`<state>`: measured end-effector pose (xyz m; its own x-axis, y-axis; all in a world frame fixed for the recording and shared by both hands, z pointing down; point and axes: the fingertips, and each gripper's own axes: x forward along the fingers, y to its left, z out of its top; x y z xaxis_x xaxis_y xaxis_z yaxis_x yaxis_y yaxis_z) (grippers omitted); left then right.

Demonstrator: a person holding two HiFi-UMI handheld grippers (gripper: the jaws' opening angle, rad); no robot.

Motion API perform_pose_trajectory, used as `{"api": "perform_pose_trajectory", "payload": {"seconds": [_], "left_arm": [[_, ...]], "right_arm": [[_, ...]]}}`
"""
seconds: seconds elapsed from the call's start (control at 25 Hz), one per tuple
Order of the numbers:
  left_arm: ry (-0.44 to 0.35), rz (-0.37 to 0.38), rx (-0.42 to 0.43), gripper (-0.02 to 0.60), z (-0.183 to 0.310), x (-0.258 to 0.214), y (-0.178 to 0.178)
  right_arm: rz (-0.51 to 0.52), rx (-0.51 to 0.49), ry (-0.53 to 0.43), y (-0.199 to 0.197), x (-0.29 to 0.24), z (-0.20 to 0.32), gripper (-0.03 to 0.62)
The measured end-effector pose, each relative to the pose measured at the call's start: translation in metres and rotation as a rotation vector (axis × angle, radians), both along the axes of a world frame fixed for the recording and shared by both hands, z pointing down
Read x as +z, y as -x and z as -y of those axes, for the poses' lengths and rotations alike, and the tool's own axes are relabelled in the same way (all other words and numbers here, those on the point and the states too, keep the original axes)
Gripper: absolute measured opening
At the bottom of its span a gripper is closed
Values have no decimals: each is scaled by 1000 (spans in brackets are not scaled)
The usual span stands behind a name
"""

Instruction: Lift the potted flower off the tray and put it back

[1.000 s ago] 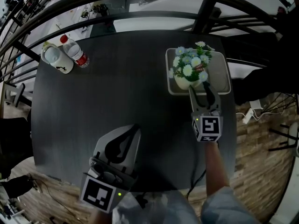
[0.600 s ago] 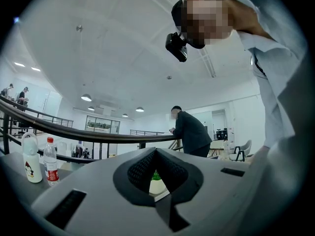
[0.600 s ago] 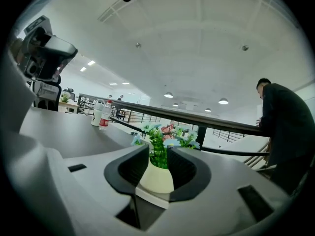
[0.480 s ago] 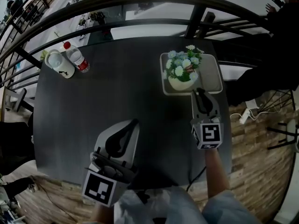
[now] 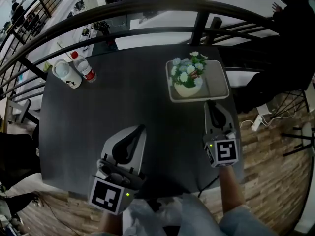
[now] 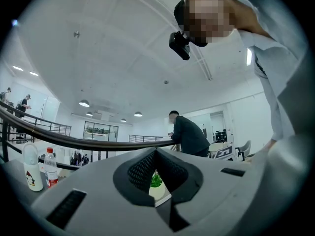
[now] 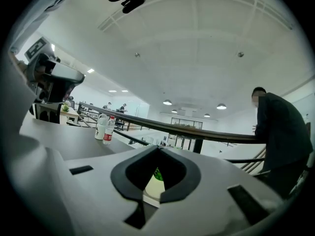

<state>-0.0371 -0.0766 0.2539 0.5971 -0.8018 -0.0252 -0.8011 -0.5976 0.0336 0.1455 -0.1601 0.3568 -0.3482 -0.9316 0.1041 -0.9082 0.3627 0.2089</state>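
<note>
Because my own jaws fill the lower half of both gripper views, the potted flower [image 5: 187, 77] shows there only as a sliver of pale pot and green leaf through the opening behind the pads, and the tray [image 5: 216, 85] barely at all. From the head view the blooms cover most of the pot, so only its white side toward me is plain. My left hand is hidden under its marker cube, my right forearm is cut off at the bottom edge, and the far side of the dark table [image 5: 123, 97] runs under the curved railing [image 5: 147, 9]. The pot stands upright on the tray, in its 9 o'clock half. The tray sits at about 1 o'clock on the table. My right gripper [image 5: 212, 103] hangs just off the tray's 6 o'clock edge and touches neither tray nor pot. Its jaws have just been closing and now meet tip to tip with nothing between them. From those tips the pot lies at about 11 o'clock, near but apart. My left gripper [image 5: 142, 128] is at about 7 o'clock on the table, jaws pressed together and empty. The pot is well apart from it, at about 1 o'clock. Two bottles [image 5: 74, 71] stand at the table's 10 o'clock corner.
</note>
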Motion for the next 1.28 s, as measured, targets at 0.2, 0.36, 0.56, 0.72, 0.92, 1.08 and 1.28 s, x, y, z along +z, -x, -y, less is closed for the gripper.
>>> {"api": "perform_pose_trajectory", "payload": {"seconds": [0.2,0.36,0.56,0.72,0.92,1.08,1.28], "left_arm": [[-18,0,0,-2,-5,-9,0],[-36,-2,5,-2,-9,-15,0],[-55,-3,6,-2,-13,-23,0],[-67,-5,8,-2,-15,-27,0],[-71,-8,19,-2,-16,-28,-7],[-78,2,29,-2,-18,-31,-12],[-89,3,26,-2,-20,-35,-14]], "right_arm": [[24,4,-11,5,-23,-15,4],[41,2,-33,10,-42,-26,3],[56,3,-61,14,-65,-40,3],[73,7,-74,14,-78,-49,3],[91,15,-87,8,-88,-58,3],[89,9,-90,7,-92,-64,3],[85,-2,-83,7,-92,-68,3]]}}
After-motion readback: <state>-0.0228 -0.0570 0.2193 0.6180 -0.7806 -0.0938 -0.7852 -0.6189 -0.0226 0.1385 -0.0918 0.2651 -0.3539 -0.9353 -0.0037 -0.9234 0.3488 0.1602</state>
